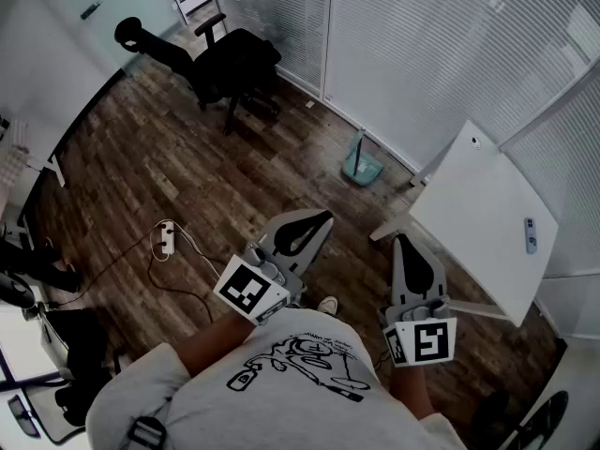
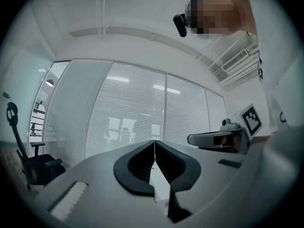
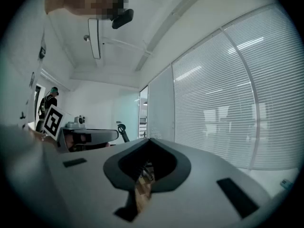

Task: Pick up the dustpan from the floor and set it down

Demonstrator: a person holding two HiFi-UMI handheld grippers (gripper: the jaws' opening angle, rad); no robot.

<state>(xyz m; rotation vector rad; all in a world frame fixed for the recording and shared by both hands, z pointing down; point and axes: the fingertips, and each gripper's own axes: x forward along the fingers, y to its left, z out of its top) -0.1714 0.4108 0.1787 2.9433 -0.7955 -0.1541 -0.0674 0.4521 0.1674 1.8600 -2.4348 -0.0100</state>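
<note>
Floor (image 1: 141, 157): dark wood-look planks, running diagonally in the head view. Worn, mottled tone.

Far side: glass panels behind closed white slatted blinds (image 1: 422, 54), with pale frame posts between the panels. The blinds let through soft daylight.

Left wall (image 1: 47, 54): plain white.

Black office chair (image 1: 230, 68) with armrests and headrest stands near the blinds, toward the far left corner.

White table (image 1: 487, 214) at the right, close to the blinds. A small grey remote-like object (image 1: 531, 235) lies near its edge.

White power strip (image 1: 166, 238) lies on the floor, well apart from the chair.

Ceiling (image 2: 118, 13): white. A ventilation grille (image 2: 235, 61) sits high on one side. A long pale fixture (image 3: 94, 37) hangs from the ceiling.

Light: even and cool, no hard shadows.
</note>
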